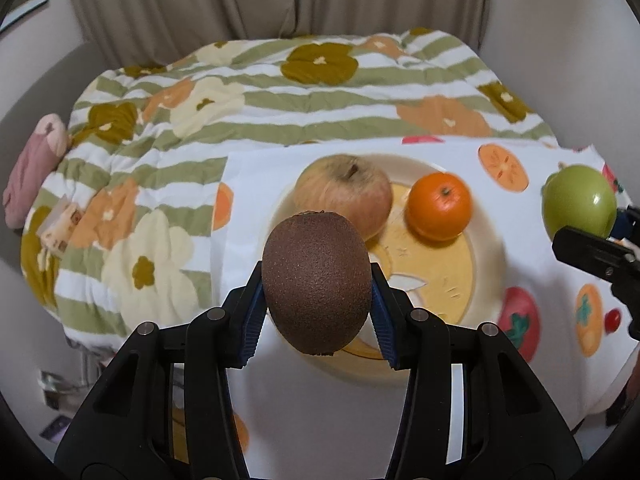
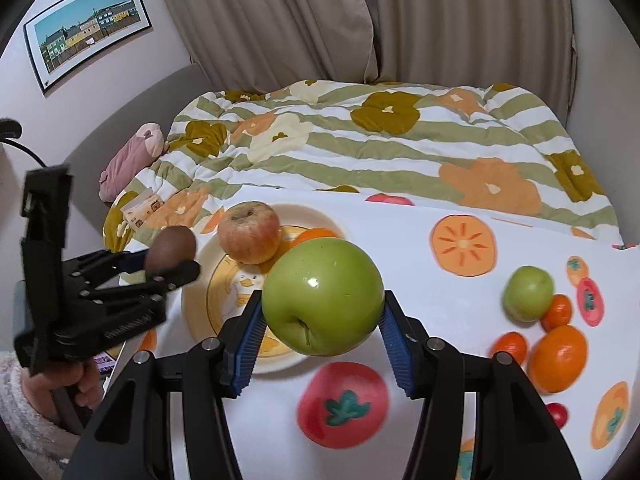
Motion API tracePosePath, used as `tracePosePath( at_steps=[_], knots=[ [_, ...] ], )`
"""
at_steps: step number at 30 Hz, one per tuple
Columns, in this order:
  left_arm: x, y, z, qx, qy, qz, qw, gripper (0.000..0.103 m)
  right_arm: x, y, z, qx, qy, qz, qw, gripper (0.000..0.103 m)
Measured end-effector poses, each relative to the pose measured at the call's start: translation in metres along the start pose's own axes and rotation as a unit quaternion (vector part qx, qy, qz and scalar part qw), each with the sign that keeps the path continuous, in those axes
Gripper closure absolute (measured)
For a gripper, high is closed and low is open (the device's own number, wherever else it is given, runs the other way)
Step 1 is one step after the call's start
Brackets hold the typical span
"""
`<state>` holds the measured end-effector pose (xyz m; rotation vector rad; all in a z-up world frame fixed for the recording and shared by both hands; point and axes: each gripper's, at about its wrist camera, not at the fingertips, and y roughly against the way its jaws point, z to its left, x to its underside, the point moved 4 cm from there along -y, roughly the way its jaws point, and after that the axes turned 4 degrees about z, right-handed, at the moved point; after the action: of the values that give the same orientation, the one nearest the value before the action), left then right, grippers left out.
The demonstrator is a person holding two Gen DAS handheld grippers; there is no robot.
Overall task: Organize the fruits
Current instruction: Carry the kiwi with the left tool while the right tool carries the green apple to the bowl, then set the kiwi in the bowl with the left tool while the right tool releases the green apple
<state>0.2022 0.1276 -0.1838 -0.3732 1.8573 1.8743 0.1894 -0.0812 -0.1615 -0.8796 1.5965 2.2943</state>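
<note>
The kiwi (image 1: 316,282) sits in the left gripper (image 1: 316,304), the plate (image 1: 486,240) beneath and ahead, bearing an apple (image 1: 343,194) and, to its right, an orange (image 1: 439,205). Loose fruits (image 2: 556,354) lie right of the right gripper (image 2: 322,320).

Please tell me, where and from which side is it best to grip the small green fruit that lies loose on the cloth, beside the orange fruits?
Grip the small green fruit across its round middle, coming from above. Small orange fruits press against its near right side, so the fingers probably fit best on its free left and far sides. The right gripper now holds the green apple.
</note>
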Motion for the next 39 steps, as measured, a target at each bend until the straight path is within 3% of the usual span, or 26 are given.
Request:
tracePosePath(
  at_steps=[12, 21, 23, 24, 25, 27, 39],
  knots=[
    [0.005, -0.035, -0.006, -0.008, -0.076, 0.016, 0.9969, 0.052, 0.002, -0.034, 0.017, 0.014, -0.014, 0.019, 1.000, 0.051],
    [0.009, -0.040, -0.008, 0.002, -0.082, 0.031, 0.9961, 0.051, 0.002, -0.038, 0.018, 0.019, -0.018, 0.022, 0.999, 0.051],
    [0.010, -0.038, -0.010, -0.001, -0.088, 0.030, 0.9957, 0.047, 0.002, -0.038, 0.018, 0.019, -0.017, 0.023, 0.999, 0.051],
    [0.010, -0.034, -0.011, -0.001, -0.091, 0.024, 0.9956, 0.039, 0.002, -0.038, 0.019, 0.020, -0.017, 0.023, 0.999, 0.051],
    [0.009, -0.032, -0.011, -0.004, -0.092, 0.019, 0.9956, 0.020, 0.002, -0.038, 0.019, 0.020, -0.017, 0.023, 0.999, 0.051],
    [0.007, -0.024, -0.009, -0.012, -0.088, 0.003, 0.9960, 0.000, 0.001, -0.038, 0.018, 0.020, -0.016, 0.024, 0.999, 0.051],
    [0.010, 0.000, 0.025, -0.014, -0.030, -0.007, 0.9994, 0.000, 0.002, -0.041, 0.019, 0.021, -0.006, 0.038, 0.999, 0.051]
  ],
)
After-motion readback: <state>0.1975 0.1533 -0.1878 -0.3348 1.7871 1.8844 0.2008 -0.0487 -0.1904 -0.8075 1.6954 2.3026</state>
